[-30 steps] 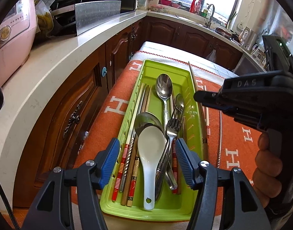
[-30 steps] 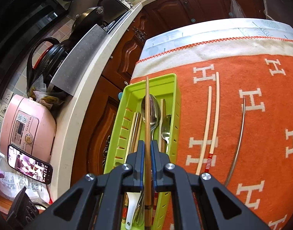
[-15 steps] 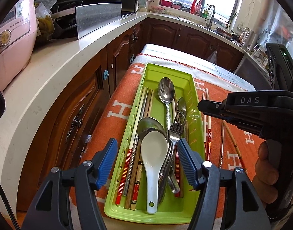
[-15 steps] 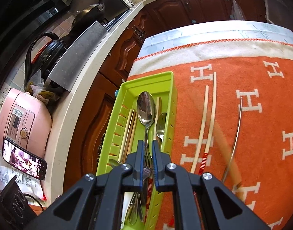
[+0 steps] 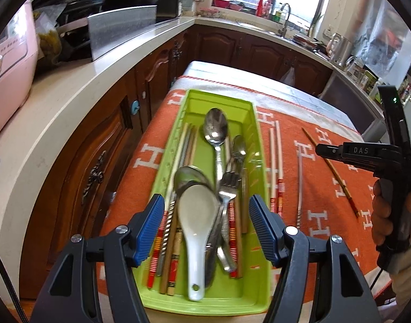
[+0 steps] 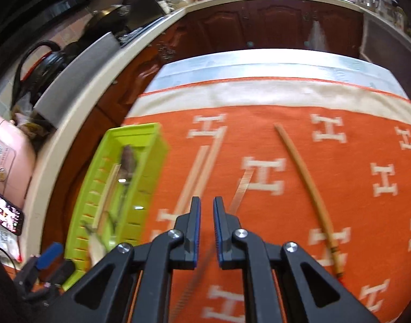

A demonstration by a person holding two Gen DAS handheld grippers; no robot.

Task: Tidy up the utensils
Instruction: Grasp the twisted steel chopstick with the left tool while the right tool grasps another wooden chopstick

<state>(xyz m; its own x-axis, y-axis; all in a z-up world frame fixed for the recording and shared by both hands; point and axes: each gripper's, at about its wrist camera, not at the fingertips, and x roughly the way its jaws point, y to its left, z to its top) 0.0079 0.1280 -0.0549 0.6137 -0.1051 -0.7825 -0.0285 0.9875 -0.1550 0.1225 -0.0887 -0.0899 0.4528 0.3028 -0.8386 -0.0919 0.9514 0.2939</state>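
left wrist view: left gripper [image 5: 206,227] hovers with jaws wide over the green tray [image 5: 255,290] of spoons and chopsticks at centre frame. right wrist view: right gripper [image 6: 206,230] has jaws narrow and empty; a wooden chopstick [image 6: 309,188] lies right of centre on the orange cloth [image 6: 353,215].

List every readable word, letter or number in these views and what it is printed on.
"DAS": on the right gripper body, seen from the left wrist view.
"H": repeated white letters on the orange cloth.
Pink appliance label and phone screen: too blurred to read.
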